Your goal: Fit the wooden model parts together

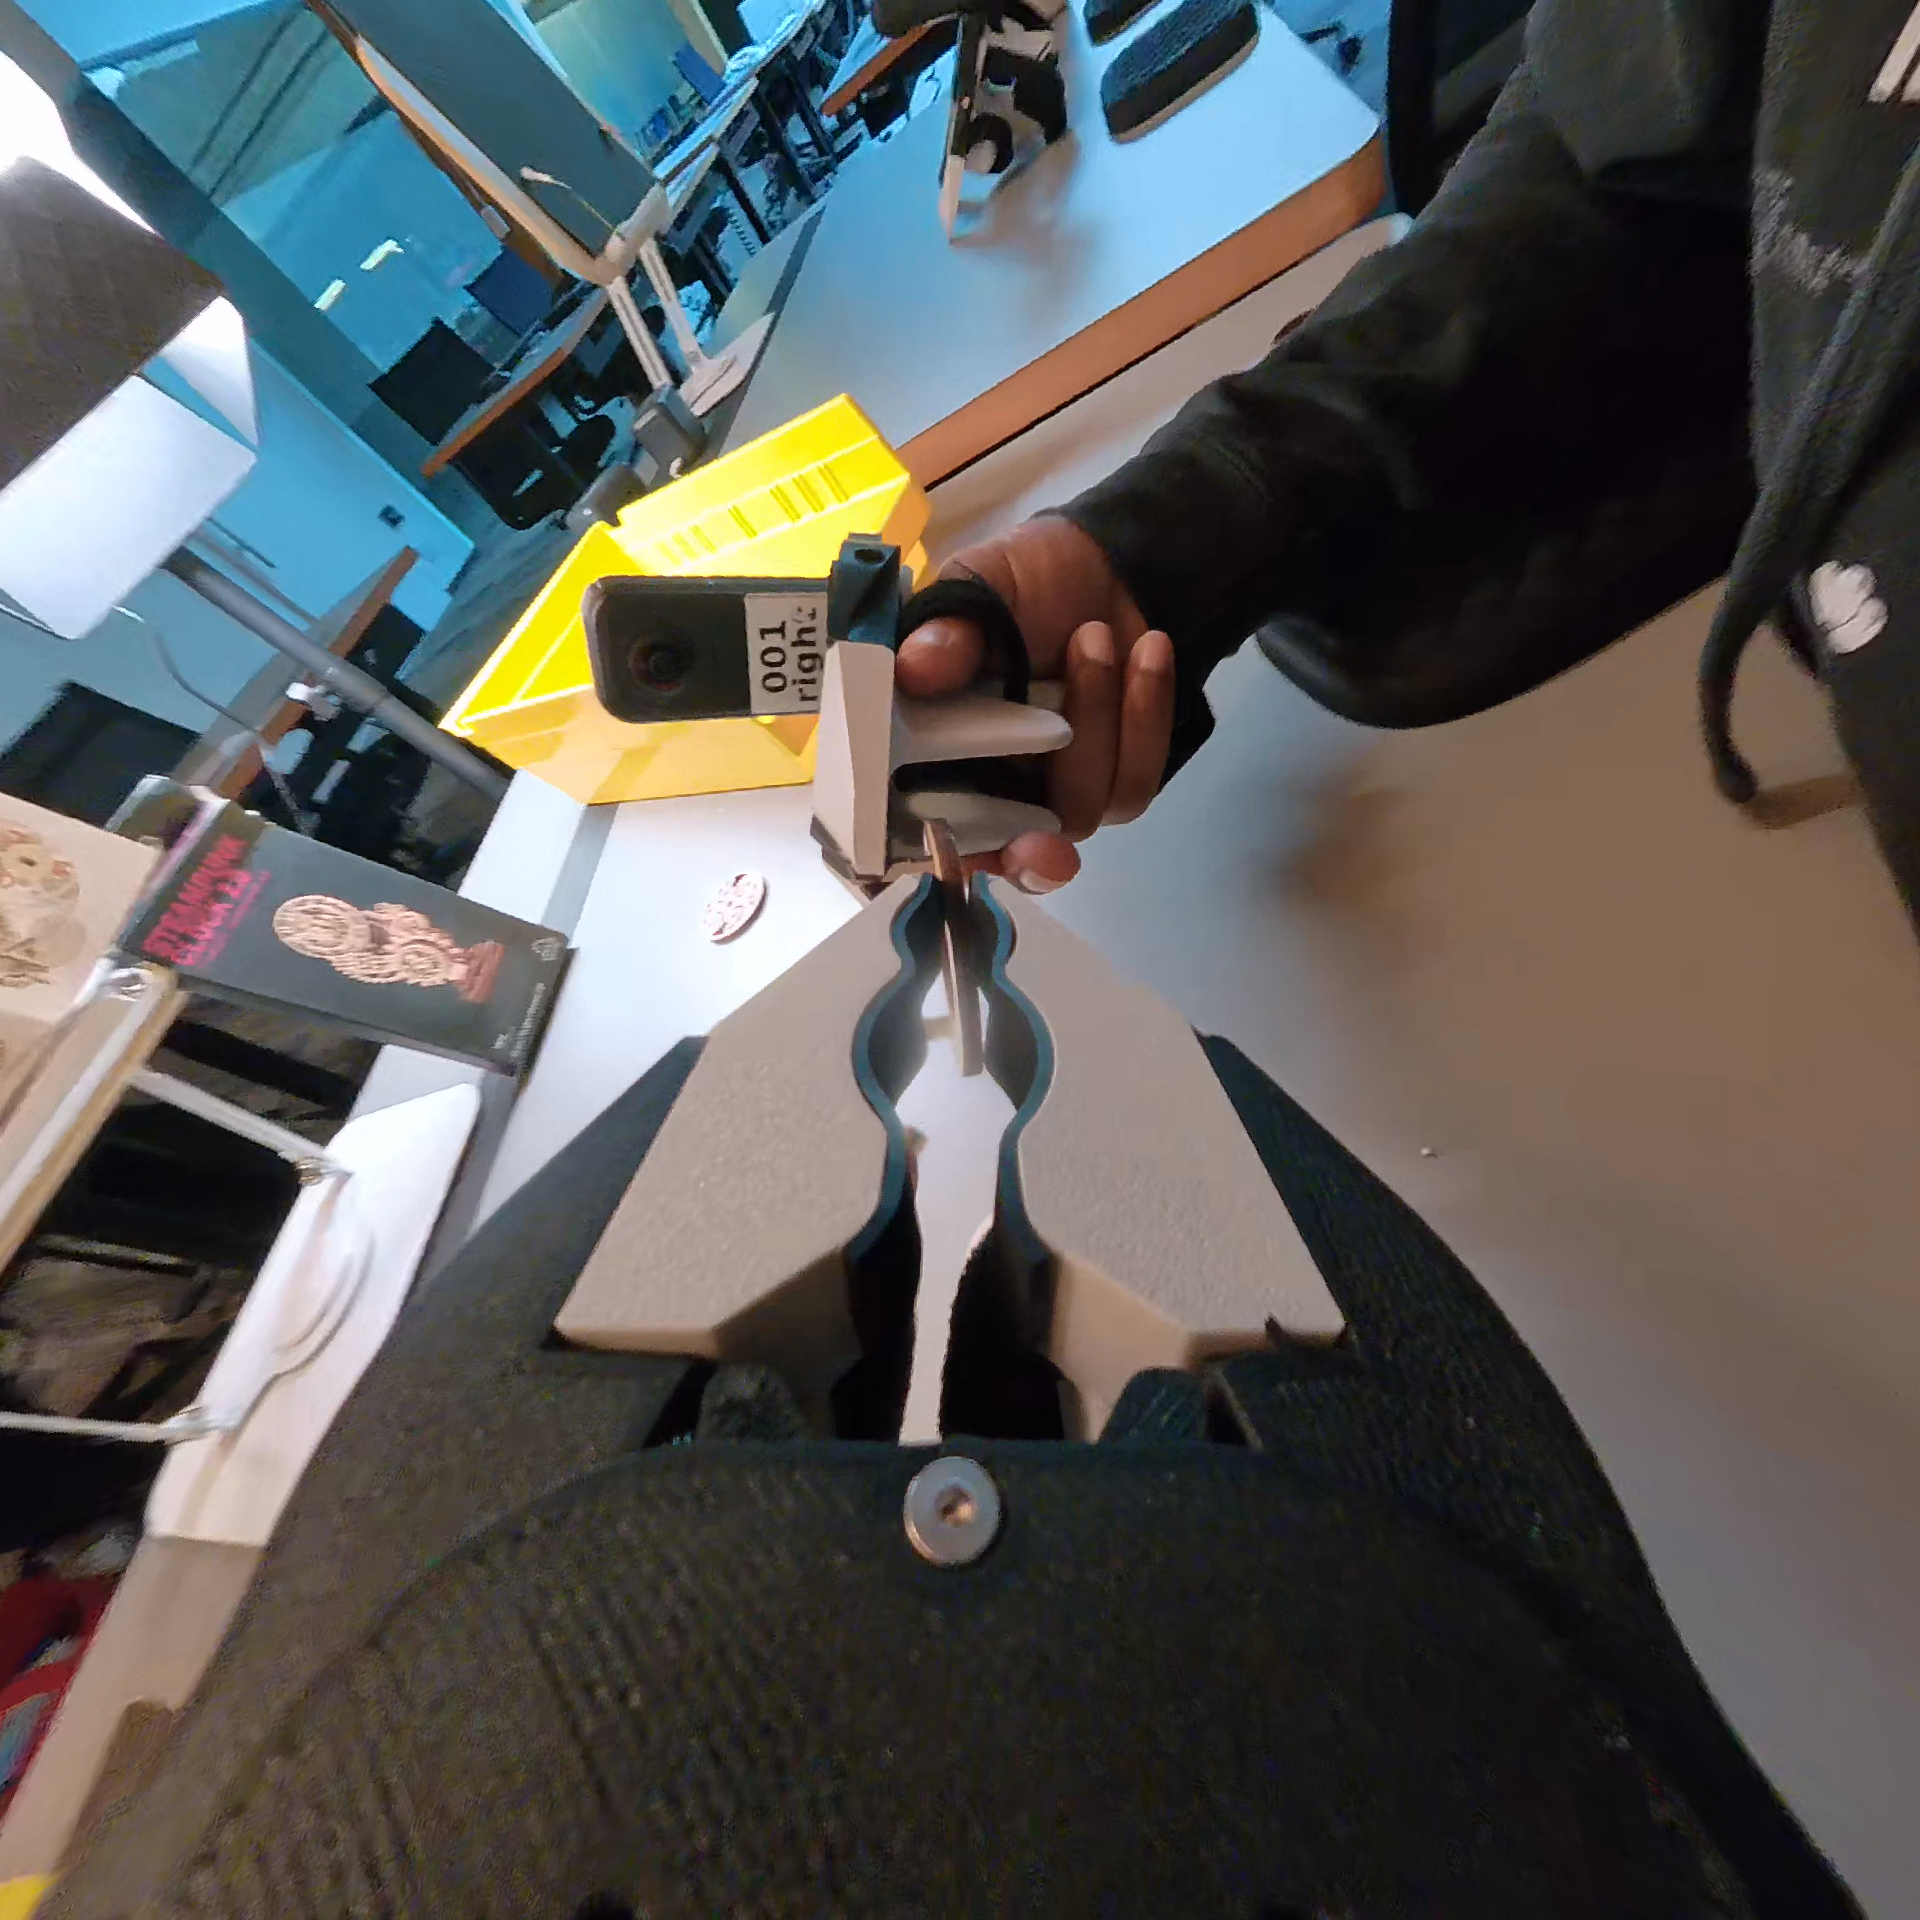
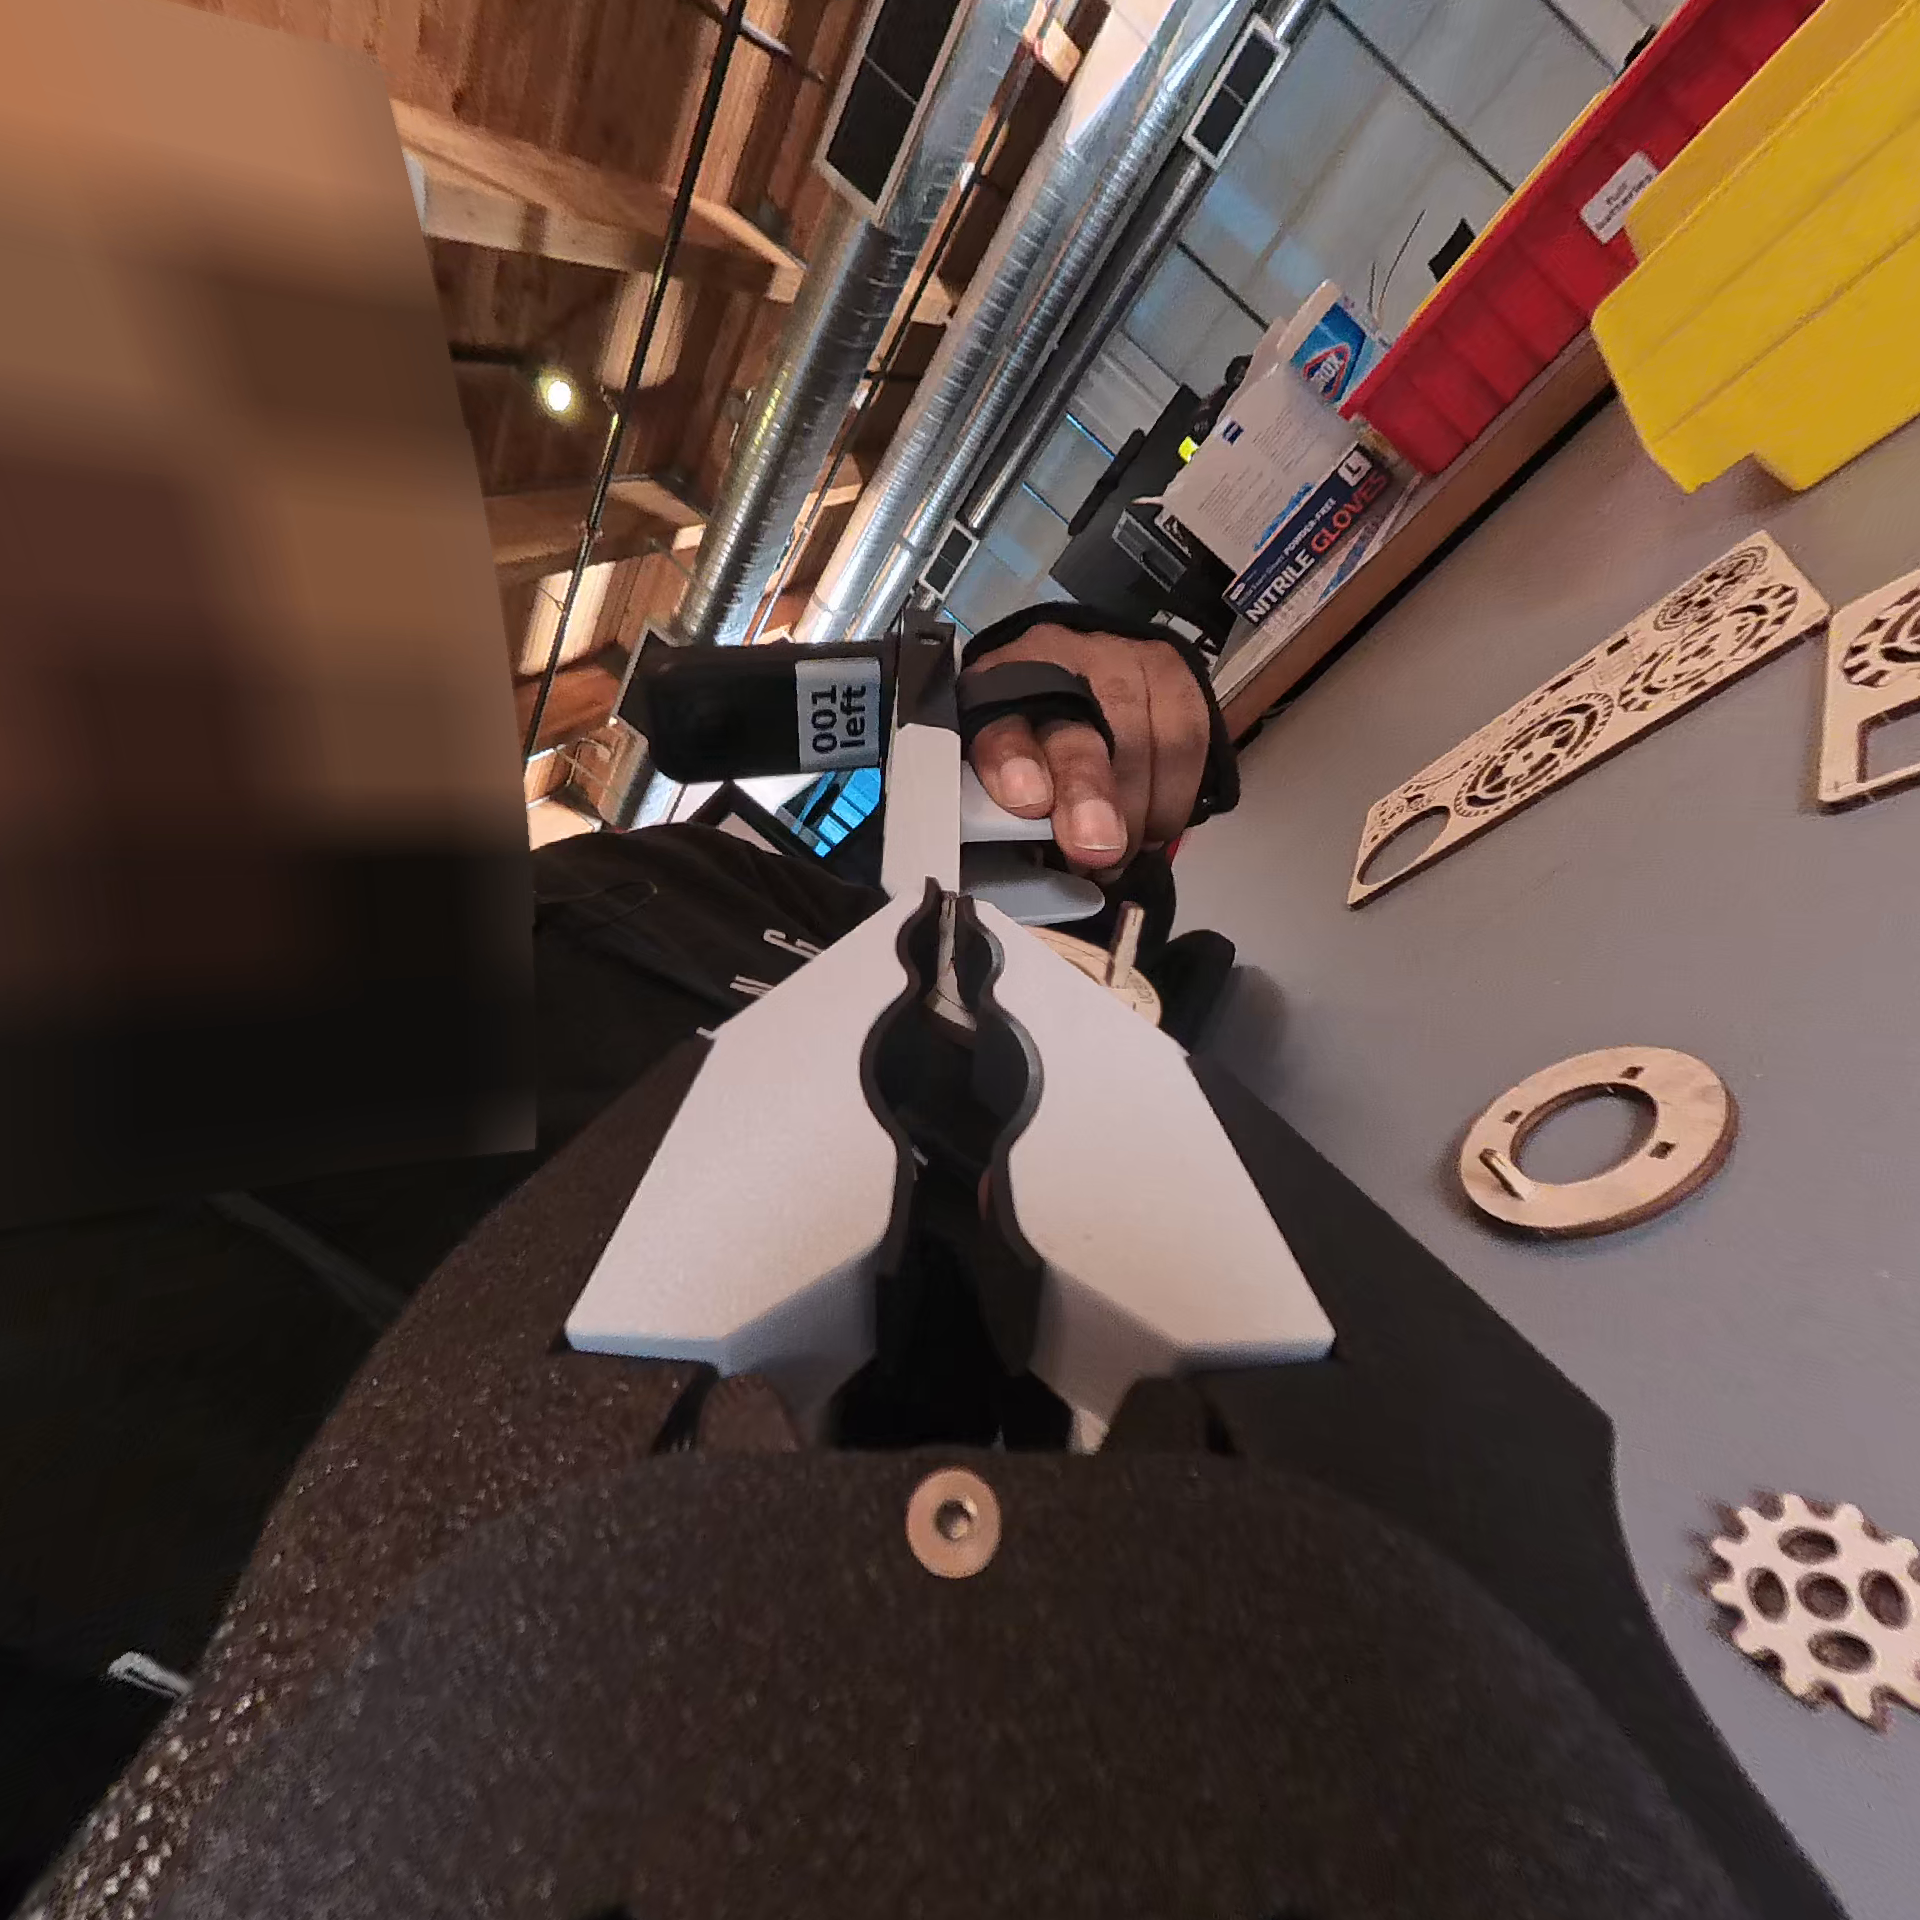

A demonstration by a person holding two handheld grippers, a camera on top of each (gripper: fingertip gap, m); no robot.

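My left gripper [image 1: 951, 902] is shut on a thin wooden plate [image 1: 962, 987] that I see edge-on between its pads. In the right wrist view this part looks like a round wooden disc [image 2: 1081, 961] with an upright peg [image 2: 1124, 935]. My right gripper [image 2: 948, 914] is shut on a small wooden piece [image 2: 948, 971]. The two grippers meet tip to tip above the grey table [image 2: 1455, 1403], and the two parts touch or nearly touch. The contact point is hidden by the fingers.
On the table lie a wooden ring with slots [image 2: 1597, 1141], a wooden gear [image 2: 1818, 1605], two cut-out wooden sheets [image 2: 1590, 717] and a small round part [image 1: 735, 906]. Yellow bins [image 1: 644, 675], a red bin [image 2: 1507, 322], a glove box [image 2: 1309, 530] and a black kit box [image 1: 353, 945] stand around. Both grippers' tips are close together, under 4 cm apart.
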